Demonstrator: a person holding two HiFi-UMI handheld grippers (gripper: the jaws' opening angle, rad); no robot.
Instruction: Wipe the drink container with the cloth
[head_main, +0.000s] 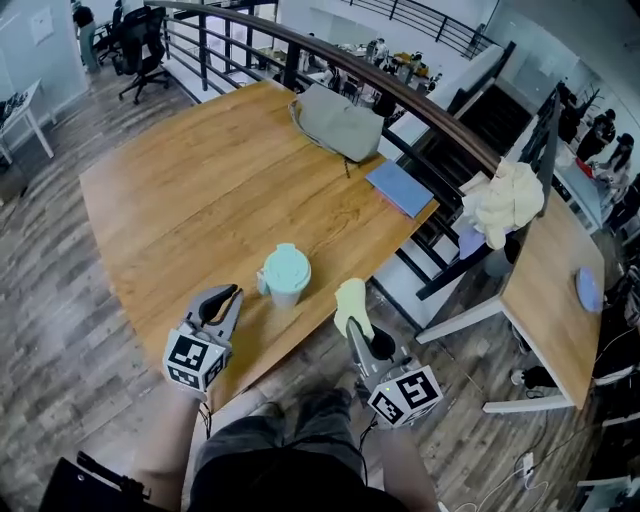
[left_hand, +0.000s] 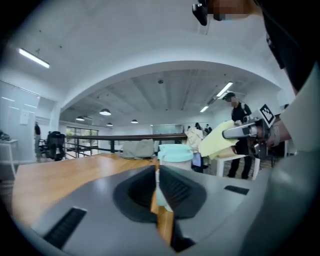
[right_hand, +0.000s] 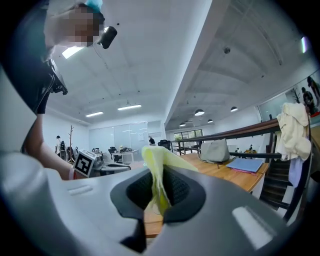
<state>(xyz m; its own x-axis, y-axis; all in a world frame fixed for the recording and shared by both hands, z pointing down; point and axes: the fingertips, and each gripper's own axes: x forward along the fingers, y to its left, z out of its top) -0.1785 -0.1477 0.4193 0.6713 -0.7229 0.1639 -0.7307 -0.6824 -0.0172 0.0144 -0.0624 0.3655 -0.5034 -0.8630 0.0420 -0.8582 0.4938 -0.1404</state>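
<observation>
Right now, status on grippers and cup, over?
Left gripper nearly closed beside cup, no grip seen. Right gripper clamps yellow cloth, off the cup. Nothing between them.

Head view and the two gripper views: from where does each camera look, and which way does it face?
Head view: on the person's head, facing steeply down at the table, cup, left gripper and right gripper; the person's lap shows.
Left gripper view: on the left gripper, facing along its fingers toward the cup; the right gripper with the cloth shows.
Right gripper view: on the right gripper, facing across the table past the held cloth; the person's left arm shows.
Both gripper views share the grey bag.
</observation>
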